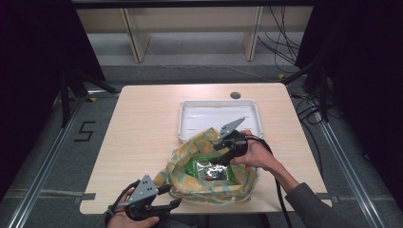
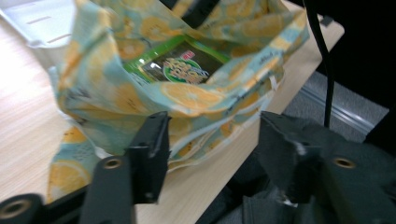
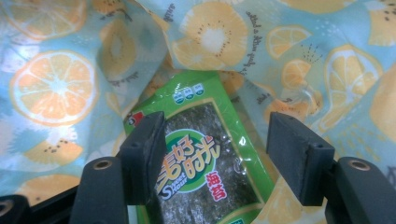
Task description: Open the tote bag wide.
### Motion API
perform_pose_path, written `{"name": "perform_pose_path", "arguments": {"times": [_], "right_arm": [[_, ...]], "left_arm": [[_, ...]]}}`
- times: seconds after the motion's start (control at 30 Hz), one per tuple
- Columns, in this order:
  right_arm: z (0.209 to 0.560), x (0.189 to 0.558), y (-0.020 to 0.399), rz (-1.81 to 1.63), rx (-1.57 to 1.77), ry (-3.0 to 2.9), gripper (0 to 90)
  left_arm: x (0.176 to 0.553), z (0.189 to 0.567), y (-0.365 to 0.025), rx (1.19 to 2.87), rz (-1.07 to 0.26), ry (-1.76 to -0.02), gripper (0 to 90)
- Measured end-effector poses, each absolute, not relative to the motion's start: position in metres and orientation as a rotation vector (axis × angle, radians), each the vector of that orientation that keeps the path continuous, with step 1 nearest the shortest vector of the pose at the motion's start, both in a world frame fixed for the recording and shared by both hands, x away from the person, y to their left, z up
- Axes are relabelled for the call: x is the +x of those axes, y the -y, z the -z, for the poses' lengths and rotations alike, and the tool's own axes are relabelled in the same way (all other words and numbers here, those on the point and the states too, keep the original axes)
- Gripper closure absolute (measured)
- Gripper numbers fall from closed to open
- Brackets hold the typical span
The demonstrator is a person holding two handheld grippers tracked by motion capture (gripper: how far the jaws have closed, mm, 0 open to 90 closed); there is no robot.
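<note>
Right gripper (image 1: 227, 151) is down inside the citrus-print cloth bag (image 1: 209, 187), jaws apart and gripping nothing, the green foil seaweed packet (image 3: 205, 172) lying flat just beyond them (label up). The bag sits at the near edge of the wooden tabletop (image 1: 142, 128), in front of the white plastic tray (image 1: 190, 116). Left gripper (image 1: 164, 197) hangs off that near edge, jaws half-wide around the bag's hem, not pinching.

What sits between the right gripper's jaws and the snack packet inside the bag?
Nothing: in the right gripper view the right gripper hangs open over the green snack packet, fruit-print bag around it.
</note>
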State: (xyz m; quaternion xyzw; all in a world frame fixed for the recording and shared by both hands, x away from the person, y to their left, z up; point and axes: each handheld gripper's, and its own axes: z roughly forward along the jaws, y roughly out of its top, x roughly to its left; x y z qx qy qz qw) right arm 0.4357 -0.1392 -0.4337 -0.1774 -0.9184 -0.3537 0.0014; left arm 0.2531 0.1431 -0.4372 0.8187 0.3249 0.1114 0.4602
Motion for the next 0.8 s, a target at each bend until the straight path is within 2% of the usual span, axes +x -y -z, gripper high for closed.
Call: {"name": "perform_pose_path", "arguments": {"times": [0.03,0.17,0.3,0.43,0.8], "right_arm": [[0.435,0.439,0.138,1.129,-0.494,2.903,38.8],[0.441,0.442,0.134,1.069,-0.548,2.912,38.7],[0.448,0.448,0.13,1.049,-0.536,2.915,38.6],[0.453,0.451,0.125,1.033,-0.529,2.915,38.6],[0.465,0.457,0.118,0.996,-0.514,2.923,38.6]], "left_arm": [[0.254,0.442,-0.14,2.026,-0.258,-0.791,51.3],[0.264,0.46,-0.132,2.084,-0.213,-0.772,68.0],[0.277,0.472,-0.12,2.045,-0.185,-0.787,81.2],[0.286,0.479,-0.108,2.065,-0.2,-0.766,86.4],[0.3,0.504,-0.089,2.124,-0.211,-0.779,88.3]]}}
